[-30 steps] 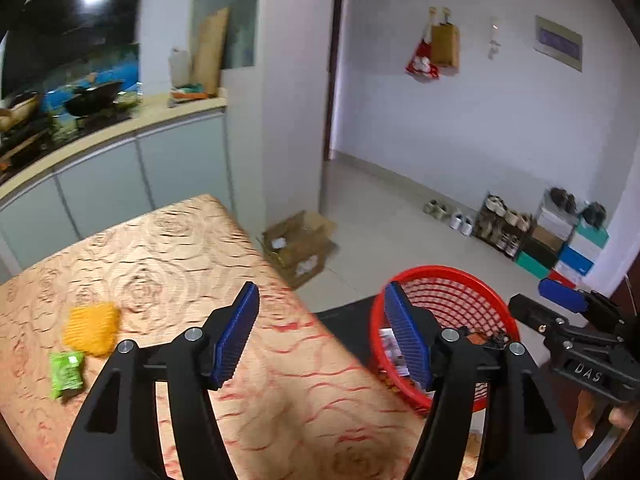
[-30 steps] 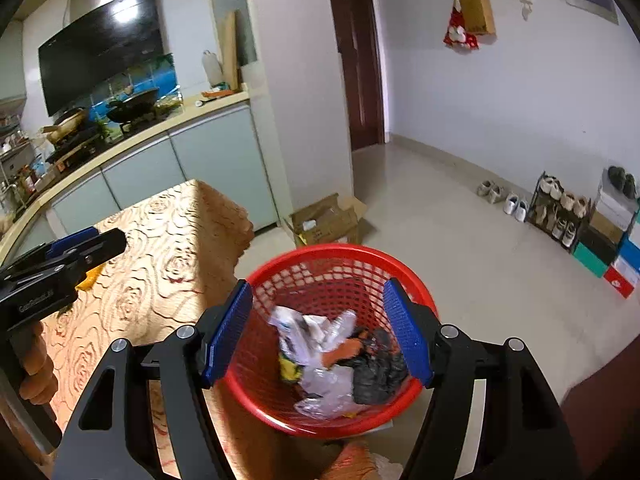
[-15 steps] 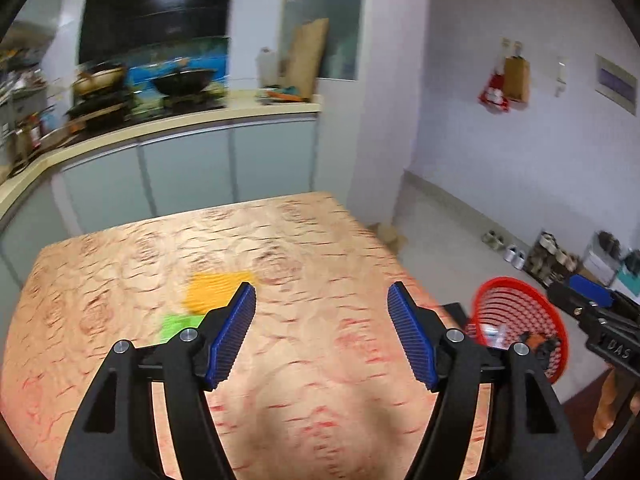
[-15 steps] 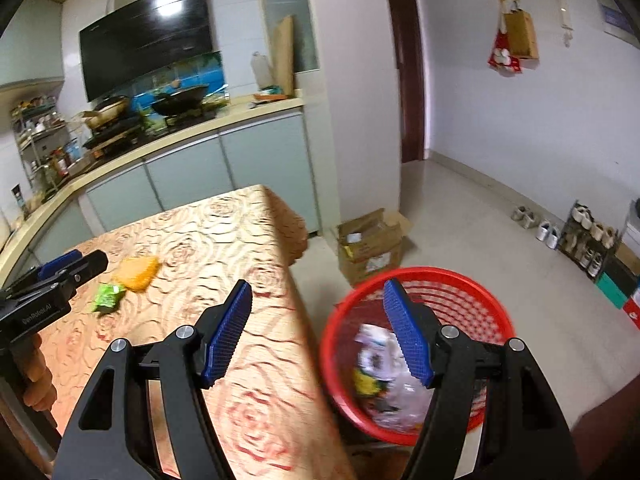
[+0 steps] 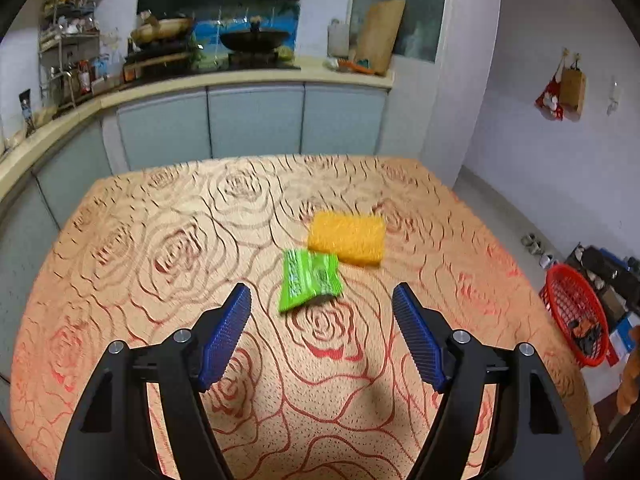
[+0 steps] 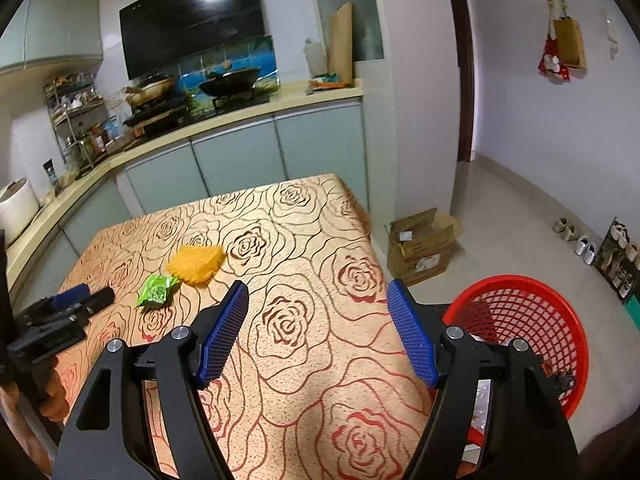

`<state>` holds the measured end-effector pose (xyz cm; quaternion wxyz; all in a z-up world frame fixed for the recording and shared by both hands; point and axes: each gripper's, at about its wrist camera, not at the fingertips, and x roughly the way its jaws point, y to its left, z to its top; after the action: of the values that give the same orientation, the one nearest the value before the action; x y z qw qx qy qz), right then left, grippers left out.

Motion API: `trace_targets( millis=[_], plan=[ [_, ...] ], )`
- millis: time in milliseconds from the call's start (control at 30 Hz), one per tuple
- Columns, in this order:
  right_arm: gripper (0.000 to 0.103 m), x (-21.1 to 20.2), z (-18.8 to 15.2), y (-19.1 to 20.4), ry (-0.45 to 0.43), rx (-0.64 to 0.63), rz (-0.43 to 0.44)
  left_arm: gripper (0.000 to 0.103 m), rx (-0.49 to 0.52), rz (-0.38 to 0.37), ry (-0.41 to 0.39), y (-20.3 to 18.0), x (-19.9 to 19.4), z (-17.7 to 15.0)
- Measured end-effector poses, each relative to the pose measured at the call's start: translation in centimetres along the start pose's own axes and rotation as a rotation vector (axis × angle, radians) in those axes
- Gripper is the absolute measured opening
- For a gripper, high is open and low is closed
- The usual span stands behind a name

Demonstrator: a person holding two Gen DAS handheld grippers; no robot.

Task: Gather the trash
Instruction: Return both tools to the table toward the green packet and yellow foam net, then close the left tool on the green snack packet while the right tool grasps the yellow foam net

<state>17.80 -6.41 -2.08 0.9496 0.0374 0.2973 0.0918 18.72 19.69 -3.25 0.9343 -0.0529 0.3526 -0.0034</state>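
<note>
Trash is lying on the rose-patterned tablecloth counter (image 5: 160, 240): a crinkled green plastic snack wrapper (image 5: 309, 279) just ahead of the left claw (image 5: 321, 336), and a flat yellow mesh packet (image 5: 347, 237) touching its far corner. The left claw is hovering released above the cloth, gripping nothing. The right claw (image 6: 317, 334) is hanging released too, the red plastic mesh basket (image 6: 532, 312) sitting on the floor to its right.

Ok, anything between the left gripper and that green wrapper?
Nothing visible. The left gripper is open, and only bare tablecloth lies between its fingers and the green wrapper. The yellow packet sits beyond the wrapper, touching its far corner.
</note>
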Motion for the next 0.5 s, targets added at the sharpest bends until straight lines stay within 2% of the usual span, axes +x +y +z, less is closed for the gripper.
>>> trace_targets(
  millis=[167,500],
  plan=[
    [0.069,0.5,0.3,-0.1,0.010,-0.003,-0.004,0.071,-0.043,-0.036,0.053,0.4,2.6,-0.3],
    [0.069,2.8,0.9,0.8,0.038,-0.025,-0.004,0.070,-0.036,0.015,0.118,0.7,7.6,1.1]
  ],
)
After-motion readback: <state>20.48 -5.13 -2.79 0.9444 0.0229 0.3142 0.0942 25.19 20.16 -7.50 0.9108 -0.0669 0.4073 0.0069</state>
